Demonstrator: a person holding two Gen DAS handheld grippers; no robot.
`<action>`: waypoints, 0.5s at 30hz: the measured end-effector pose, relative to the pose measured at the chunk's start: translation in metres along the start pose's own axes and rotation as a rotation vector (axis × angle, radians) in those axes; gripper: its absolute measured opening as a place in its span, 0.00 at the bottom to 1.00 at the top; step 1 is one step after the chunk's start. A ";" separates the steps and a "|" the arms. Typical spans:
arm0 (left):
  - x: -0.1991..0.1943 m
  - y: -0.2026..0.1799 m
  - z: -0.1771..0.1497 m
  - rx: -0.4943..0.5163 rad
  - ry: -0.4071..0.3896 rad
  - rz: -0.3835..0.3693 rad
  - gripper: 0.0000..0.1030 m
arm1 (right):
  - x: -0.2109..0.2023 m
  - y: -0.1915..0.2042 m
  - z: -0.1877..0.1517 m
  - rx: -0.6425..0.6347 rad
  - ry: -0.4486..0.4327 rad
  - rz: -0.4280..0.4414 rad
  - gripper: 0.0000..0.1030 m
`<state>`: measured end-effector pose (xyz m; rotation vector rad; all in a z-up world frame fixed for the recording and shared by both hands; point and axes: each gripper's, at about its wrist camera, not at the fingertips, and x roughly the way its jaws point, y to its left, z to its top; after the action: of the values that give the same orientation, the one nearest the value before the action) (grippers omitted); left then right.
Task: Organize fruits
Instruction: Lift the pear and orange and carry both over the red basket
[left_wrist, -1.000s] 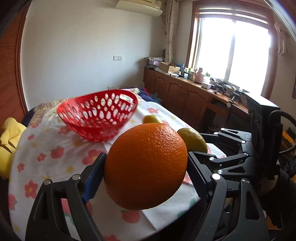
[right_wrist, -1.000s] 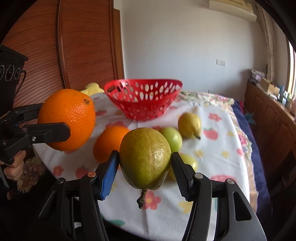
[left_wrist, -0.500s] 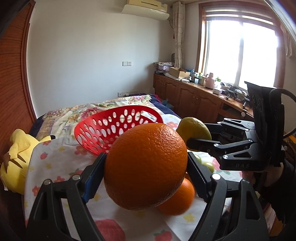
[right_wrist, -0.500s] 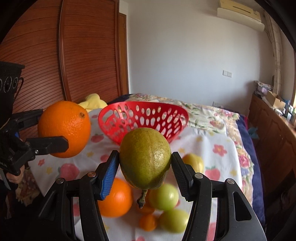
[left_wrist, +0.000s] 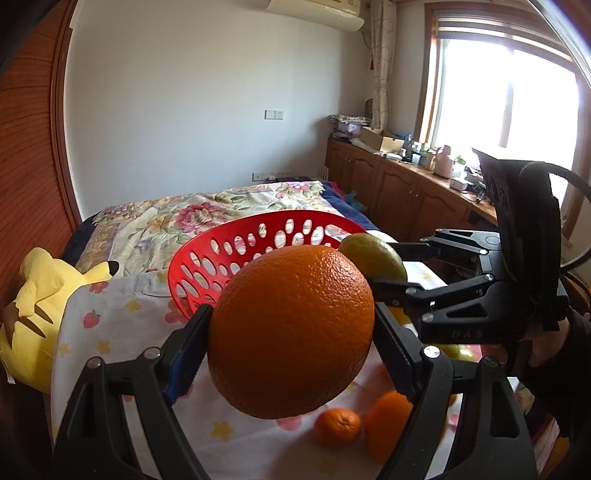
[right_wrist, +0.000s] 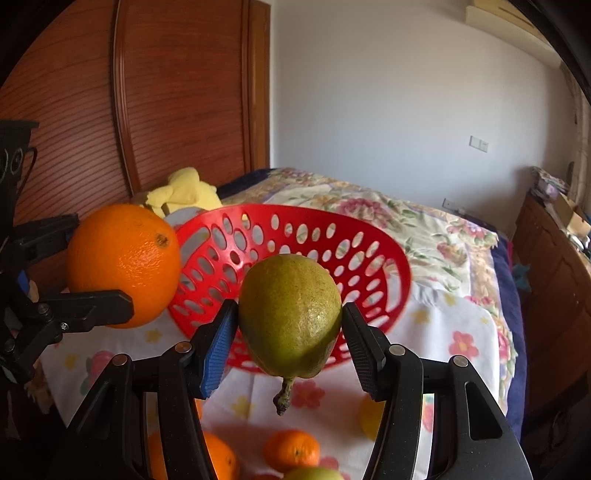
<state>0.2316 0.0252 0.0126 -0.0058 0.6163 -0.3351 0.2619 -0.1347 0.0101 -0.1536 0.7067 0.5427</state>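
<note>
My left gripper (left_wrist: 291, 328) is shut on a big orange (left_wrist: 291, 332) and holds it in the air just before the near rim of the red perforated basket (left_wrist: 236, 251). My right gripper (right_wrist: 290, 325) is shut on a green pear (right_wrist: 291, 314), stem down, close before the same basket (right_wrist: 295, 229). In the right wrist view the orange (right_wrist: 123, 264) hangs at the basket's left rim. In the left wrist view the pear (left_wrist: 373, 254) is at the basket's right rim. The basket looks empty.
Loose fruit lies on the flowered cloth (left_wrist: 122, 332) below: small oranges (left_wrist: 338, 424) (right_wrist: 291, 450) and a yellow fruit (right_wrist: 371, 417). A yellow plush toy (left_wrist: 33, 314) lies at the left. A bed is behind, wooden cabinets to the right.
Both grippers rose and moved forward toward the basket with their fruit. The basket now looms larger and the loose fruit has dropped low in view.
</note>
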 end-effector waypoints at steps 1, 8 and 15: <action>0.003 0.002 0.002 -0.004 0.002 0.004 0.81 | 0.005 0.000 0.001 -0.003 0.011 0.009 0.57; 0.022 0.015 0.012 -0.019 0.022 0.036 0.81 | 0.044 0.000 0.011 -0.066 0.093 0.036 0.57; 0.032 0.022 0.017 -0.009 0.036 0.053 0.81 | 0.068 -0.002 0.017 -0.122 0.167 0.045 0.57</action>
<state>0.2727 0.0345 0.0062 0.0079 0.6528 -0.2816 0.3157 -0.1021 -0.0217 -0.2994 0.8411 0.6214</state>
